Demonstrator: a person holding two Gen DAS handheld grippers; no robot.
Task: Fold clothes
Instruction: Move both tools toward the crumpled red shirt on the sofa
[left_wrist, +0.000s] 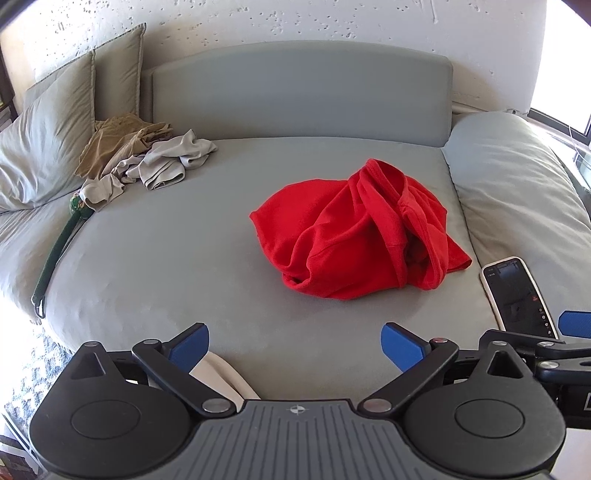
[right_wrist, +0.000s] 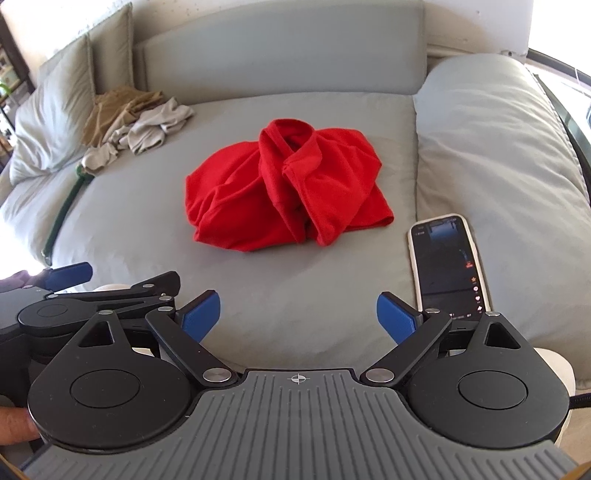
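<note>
A crumpled red garment (left_wrist: 354, 232) (right_wrist: 288, 192) lies bunched in a heap in the middle of the grey bed (left_wrist: 177, 258) (right_wrist: 147, 229). My left gripper (left_wrist: 295, 347) hovers over the bed's near edge, short of the garment, open with nothing between its blue pads. My right gripper (right_wrist: 298, 314) is likewise open and empty, on the near side of the heap. The left gripper (right_wrist: 129, 280) shows at the lower left of the right wrist view. One blue pad (left_wrist: 576, 323) of the right gripper peeks in at the right edge of the left wrist view.
A pile of tan and grey clothes (left_wrist: 144, 158) (right_wrist: 136, 118) lies at the back left beside a pillow (left_wrist: 44, 140), with a green strap (left_wrist: 55, 254) below it. A phone (left_wrist: 521, 295) (right_wrist: 447, 262) lies screen-up at the right by a rolled duvet (left_wrist: 517, 177). A grey headboard (left_wrist: 295, 92) stands behind.
</note>
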